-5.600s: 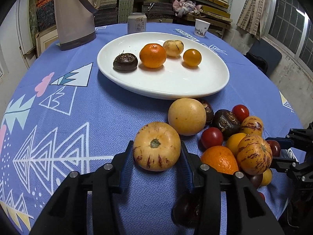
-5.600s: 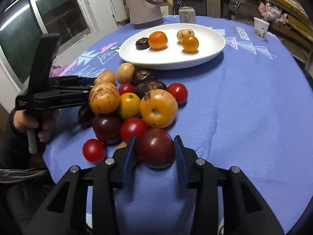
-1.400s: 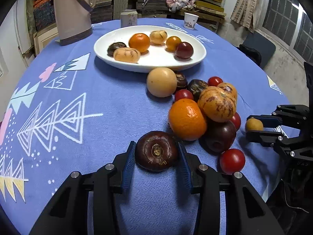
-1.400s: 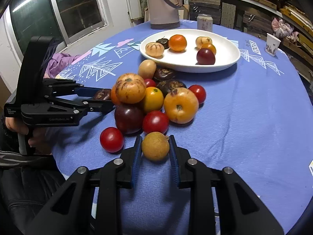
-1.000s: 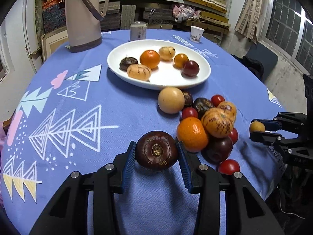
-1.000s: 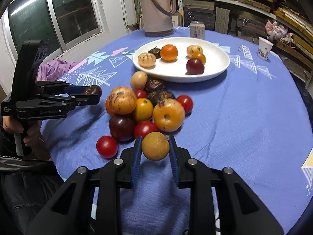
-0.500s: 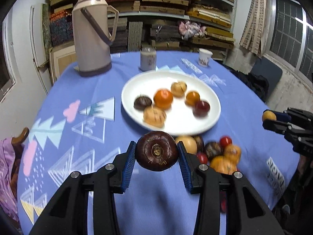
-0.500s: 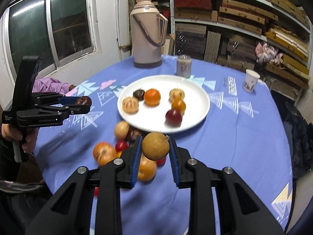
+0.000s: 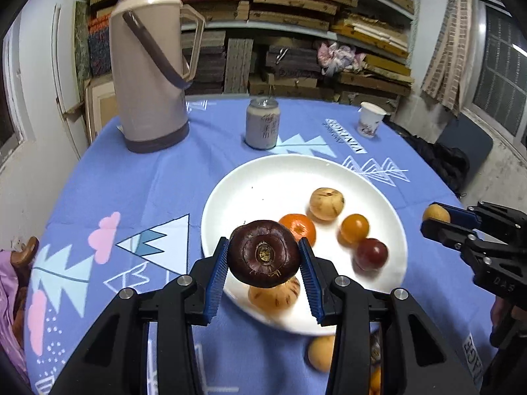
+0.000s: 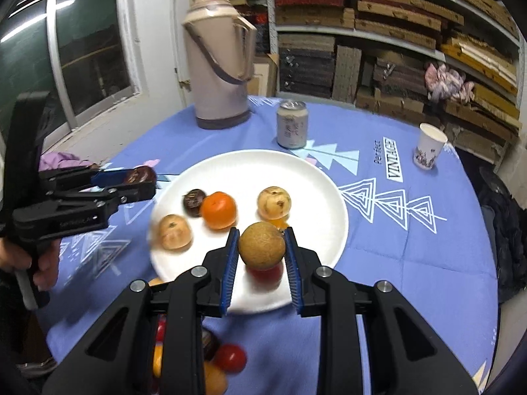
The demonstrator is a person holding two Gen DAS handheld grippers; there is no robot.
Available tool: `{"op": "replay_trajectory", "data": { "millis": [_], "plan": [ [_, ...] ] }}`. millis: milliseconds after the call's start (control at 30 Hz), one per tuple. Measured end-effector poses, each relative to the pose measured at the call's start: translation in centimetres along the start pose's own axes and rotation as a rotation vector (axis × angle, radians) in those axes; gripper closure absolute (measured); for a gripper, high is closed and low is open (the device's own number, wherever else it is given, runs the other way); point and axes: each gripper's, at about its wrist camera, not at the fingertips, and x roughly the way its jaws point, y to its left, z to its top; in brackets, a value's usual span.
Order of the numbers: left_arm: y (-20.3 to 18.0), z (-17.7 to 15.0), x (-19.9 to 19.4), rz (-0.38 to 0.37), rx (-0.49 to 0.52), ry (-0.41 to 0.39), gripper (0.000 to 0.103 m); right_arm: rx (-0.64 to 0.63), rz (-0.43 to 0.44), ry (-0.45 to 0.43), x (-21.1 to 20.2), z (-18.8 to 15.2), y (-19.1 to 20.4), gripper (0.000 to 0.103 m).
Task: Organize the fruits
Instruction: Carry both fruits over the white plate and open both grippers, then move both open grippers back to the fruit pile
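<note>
Now glossy round maroon fruit, ribbed pads

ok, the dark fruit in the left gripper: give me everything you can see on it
The dark fruit is round and slightly flattened, with glossy maroon-brown skin and a pale, dry circular scar facing the camera, ringed by faint ridges. It is clamped between the blue ribbed pads of the left gripper, clear of the table, in front of the white plate. Nothing else touches it. The right wrist view shows it side-on.
</note>
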Motion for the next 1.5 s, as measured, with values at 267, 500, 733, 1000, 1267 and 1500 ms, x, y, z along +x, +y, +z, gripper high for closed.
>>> {"op": "replay_trajectory", "data": {
  "millis": [267,500,733,1000,1267,1500],
  "plan": [
    [0.8,0.5,3.8,-0.001,-0.020,0.057,0.060,0.085,-0.020,0.068,6.1,1.1,-3.1,0.077],
    [1.1,0.7,6.0,0.004,-0.026,0.096,0.060,0.134,-0.029,0.101,9.4,1.6,-4.7,0.076],
    [1.1,0.7,5.5,0.017,-0.022,0.079,0.055,0.194,-0.024,0.082,9.3,1.5,-5.6,0.060],
    [0.5,0.0,2.5,0.032,-0.006,0.042,0.045,0.175,-0.031,0.047,5.3,-0.1,-4.9,0.044],
    [-0.5,-2.6,-1.7,0.022,0.021,0.011,0.031,0.163,-0.044,0.025,0.1,-3.9,-3.4,0.016],
    [-2.0,-6.3,-3.5,-0.015,0.053,0.046,0.028,0.153,-0.015,0.081,-2.3,-8.5,-1.4,0.014]
  ]
}}
